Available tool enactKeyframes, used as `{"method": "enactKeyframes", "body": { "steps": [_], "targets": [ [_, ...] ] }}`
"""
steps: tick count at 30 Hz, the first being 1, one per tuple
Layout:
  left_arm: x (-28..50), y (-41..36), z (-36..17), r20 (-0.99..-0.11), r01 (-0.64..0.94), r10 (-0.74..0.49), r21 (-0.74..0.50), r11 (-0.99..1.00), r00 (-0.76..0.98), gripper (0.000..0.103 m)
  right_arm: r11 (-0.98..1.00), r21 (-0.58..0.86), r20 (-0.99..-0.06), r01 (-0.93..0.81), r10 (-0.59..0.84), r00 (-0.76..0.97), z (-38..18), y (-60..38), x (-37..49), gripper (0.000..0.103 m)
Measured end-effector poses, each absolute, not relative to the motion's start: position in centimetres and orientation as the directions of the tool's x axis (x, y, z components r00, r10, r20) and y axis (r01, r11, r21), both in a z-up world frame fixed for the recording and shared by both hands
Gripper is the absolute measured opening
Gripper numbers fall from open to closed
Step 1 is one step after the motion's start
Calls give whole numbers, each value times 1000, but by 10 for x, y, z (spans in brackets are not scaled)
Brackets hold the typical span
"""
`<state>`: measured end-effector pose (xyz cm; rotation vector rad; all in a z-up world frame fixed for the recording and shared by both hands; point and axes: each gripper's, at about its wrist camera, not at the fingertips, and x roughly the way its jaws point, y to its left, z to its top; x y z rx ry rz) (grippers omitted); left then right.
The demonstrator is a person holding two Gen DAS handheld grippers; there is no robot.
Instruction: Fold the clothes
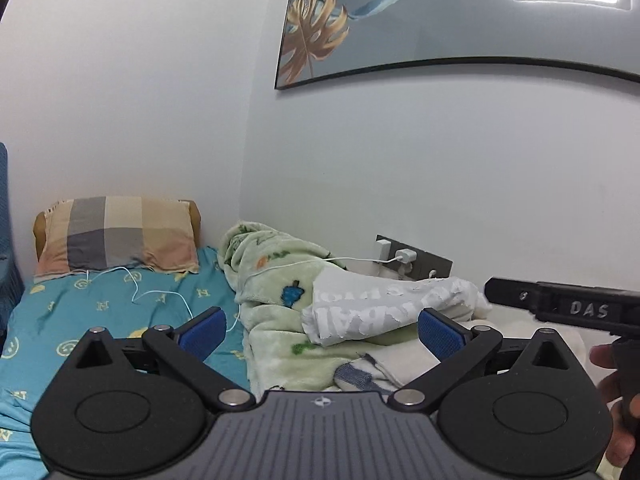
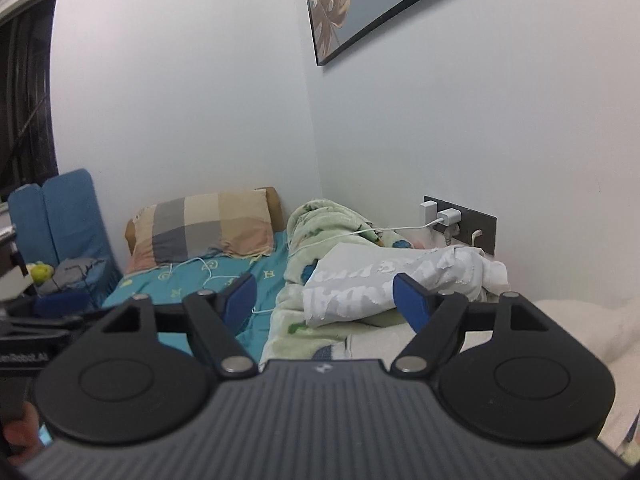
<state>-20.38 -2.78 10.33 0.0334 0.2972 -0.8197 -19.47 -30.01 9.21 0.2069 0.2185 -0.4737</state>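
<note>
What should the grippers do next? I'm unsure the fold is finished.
Probably reach back down to the grey printed garment and square its loose end. It lies bundled on the green blanket, and both the left gripper and right gripper are open, holding nothing.

bed [image 1: 120, 308]: turquoise sheet, lower left | checked pillow [image 1: 116, 236]: upper left | white cable [image 1: 160, 292]: on sheet | green blanket [image 1: 272, 280]: centre, grey printed garment [image 1: 380, 304] on it
</note>
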Motion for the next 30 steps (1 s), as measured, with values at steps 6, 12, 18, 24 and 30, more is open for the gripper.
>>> {"method": "enactKeyframes", "body": {
  "steps": [6, 12, 18, 24, 30],
  "targets": [
    [-209, -24, 98, -285, 719, -707, -84, 690, 647, 103, 853, 140, -256, 503, -460, 851, 81, -283, -192, 91],
    [-204, -28, 86, -313, 705, -690, -81, 704, 653, 103, 830, 160, -258, 535, -488, 834, 70, -283, -194, 91],
    [-202, -30, 80, -328, 698, -681, -83, 711, 655, 103, 825, 178, -256, 537, -488, 834, 64, -282, -197, 91],
    [-203, -31, 78, -334, 688, -667, -69, 722, 666, 103, 826, 174, -263, 536, -485, 834, 61, -279, -197, 91],
    [-203, -28, 79, -331, 688, -669, -73, 722, 666, 103, 826, 159, -268, 540, -491, 829, 61, -277, -196, 91]
  ]
}}
